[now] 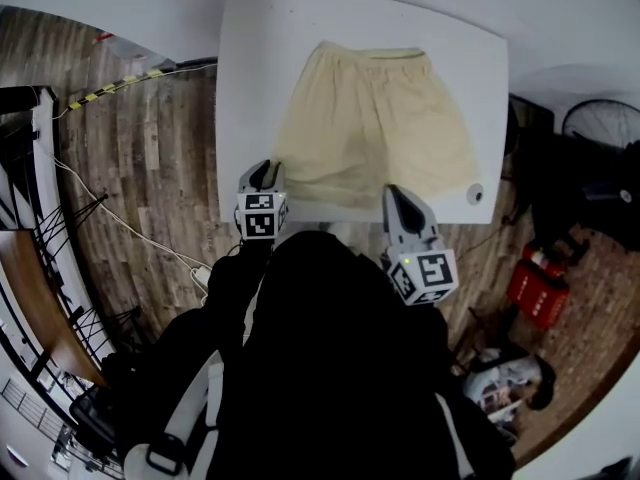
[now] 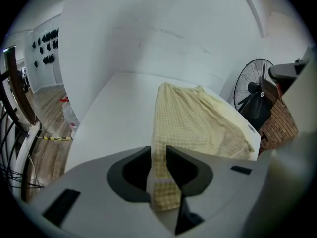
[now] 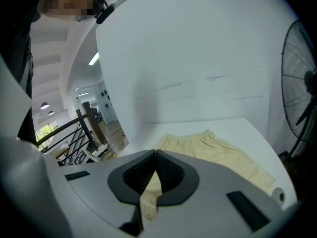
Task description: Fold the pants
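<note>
Pants (image 1: 372,123): left claw (image 2: 158,152) spread, hem between; right claw (image 3: 155,155) pinching hem; hem corners covered overhead.

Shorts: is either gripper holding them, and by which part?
The right gripper pinches the yellow shorts at a leg hem; the left gripper stands open around the other hem.

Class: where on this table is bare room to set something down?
Bare: the strip between the table's left edge and the pants, and the strip right of them. Crowded: the near edge, with left gripper, right gripper, a small round object.
</note>
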